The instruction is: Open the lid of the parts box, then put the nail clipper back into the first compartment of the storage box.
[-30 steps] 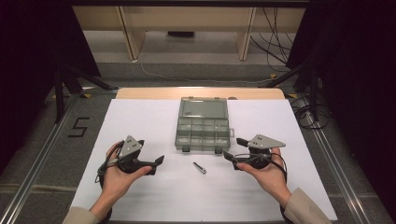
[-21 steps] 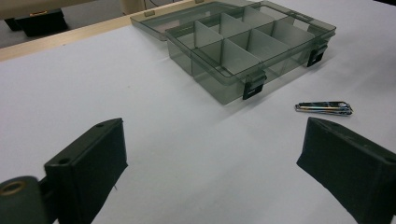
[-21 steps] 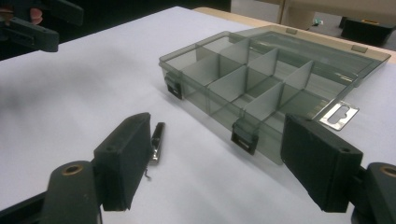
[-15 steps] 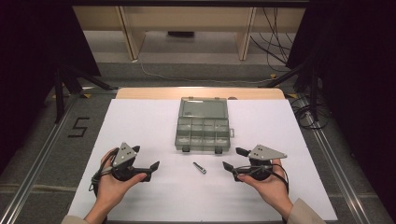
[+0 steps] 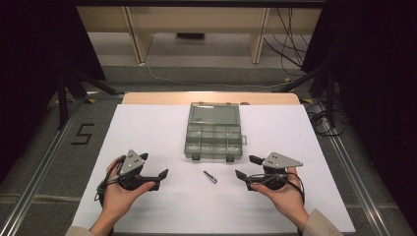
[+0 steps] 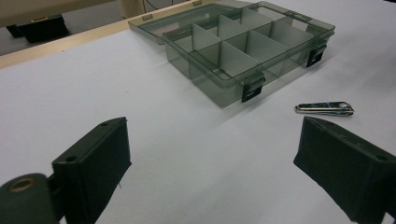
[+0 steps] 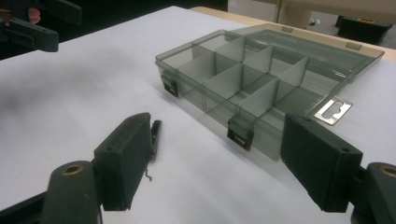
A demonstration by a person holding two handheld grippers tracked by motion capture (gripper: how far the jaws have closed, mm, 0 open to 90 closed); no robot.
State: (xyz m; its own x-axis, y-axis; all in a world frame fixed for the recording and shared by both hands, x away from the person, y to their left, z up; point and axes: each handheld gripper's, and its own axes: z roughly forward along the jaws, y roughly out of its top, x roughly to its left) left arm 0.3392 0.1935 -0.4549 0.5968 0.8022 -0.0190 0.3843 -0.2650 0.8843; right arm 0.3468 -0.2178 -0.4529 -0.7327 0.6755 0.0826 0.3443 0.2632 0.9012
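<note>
High view: we hold the left hand-held gripper [image 5: 152, 173] at the near left of the white table [image 5: 157, 128] and the right hand-held gripper [image 5: 246, 167] at the near right, both with jaws wide apart and empty. We note a clear compartment box [image 5: 214, 137], lid open, at the centre far side. A metal nail clipper [image 5: 210, 177] lies just near of the box, between both grippers, touching neither.
</note>
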